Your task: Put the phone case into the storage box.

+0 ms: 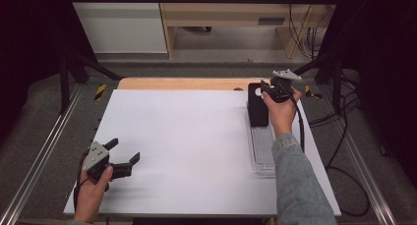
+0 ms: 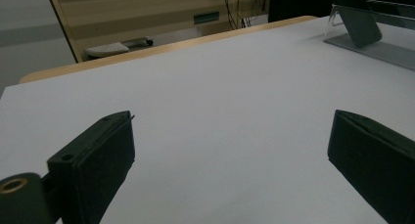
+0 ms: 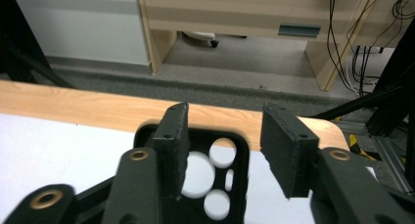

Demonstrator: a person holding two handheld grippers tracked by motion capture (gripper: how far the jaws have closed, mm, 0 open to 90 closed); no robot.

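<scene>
Grippers: two, the left gripper (image 1: 127, 157) at lower left of the high view, the right gripper (image 1: 266, 87) at upper right.
Hands: two, the left hand (image 1: 92, 193) at the bottom left edge, the right hand (image 1: 281, 112) right of centre.
Black jaws per gripper: two, spread wide apart in the left gripper view, standing apart with a gap in the right gripper view.
Phone cases: one, the black phone case (image 1: 257, 105) at upper right of the high view, seen low at centre (image 3: 195, 170) in the right gripper view.
Cut-out holes in that case: four counted in the right gripper view.
Clear trays: one, the clear tray (image 1: 262, 149) at right of the high view.
Tables: one, the white table (image 1: 187, 146).
</scene>
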